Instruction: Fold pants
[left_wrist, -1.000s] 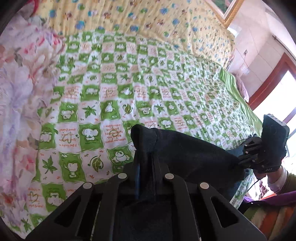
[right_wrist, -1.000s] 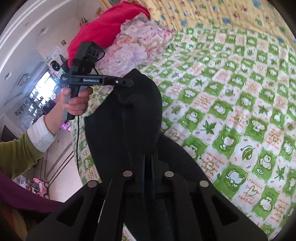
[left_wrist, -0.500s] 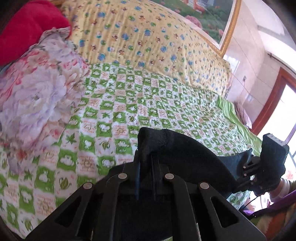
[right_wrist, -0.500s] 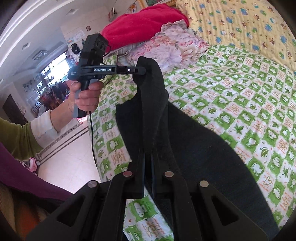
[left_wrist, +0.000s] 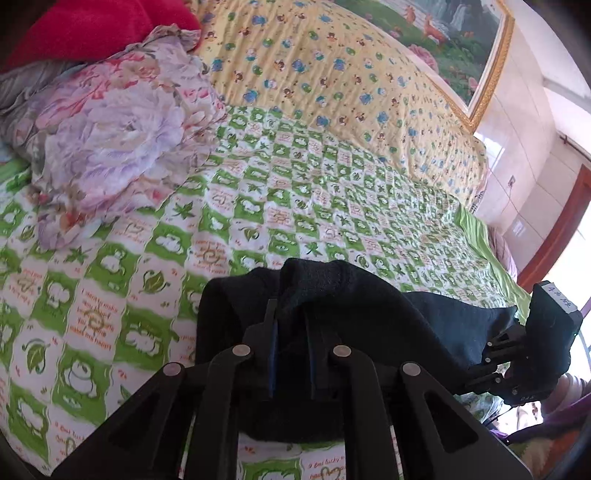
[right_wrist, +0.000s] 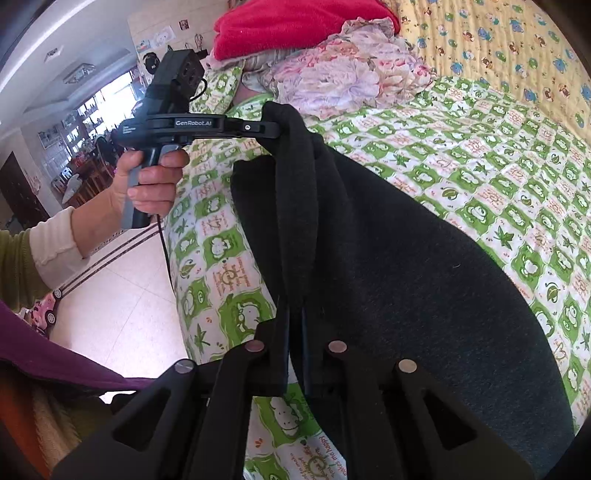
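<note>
The pants (right_wrist: 406, 266) are dark, near-black fabric, held up by one edge above the bed (right_wrist: 480, 140) with the rest draping onto the quilt. My left gripper (left_wrist: 290, 325) is shut on one end of that edge; the pants (left_wrist: 362, 314) stretch from it to the right. My right gripper (right_wrist: 295, 328) is shut on the other end. In the right wrist view the left gripper (right_wrist: 271, 129) shows at upper left, held by a hand. In the left wrist view the right gripper (left_wrist: 517, 350) shows at far right.
The bed has a green-and-white checked quilt (left_wrist: 295, 192). A floral blanket (left_wrist: 110, 136) and a red blanket (left_wrist: 85, 29) are piled at its far left. A yellow patterned headboard cover (left_wrist: 332, 74) is behind. Tiled floor (right_wrist: 122, 306) lies beside the bed.
Both grippers have lifted the held edge of the pants higher off the quilt and tilted upward. More of the pants hangs and spreads over the bed. Both stay shut.
</note>
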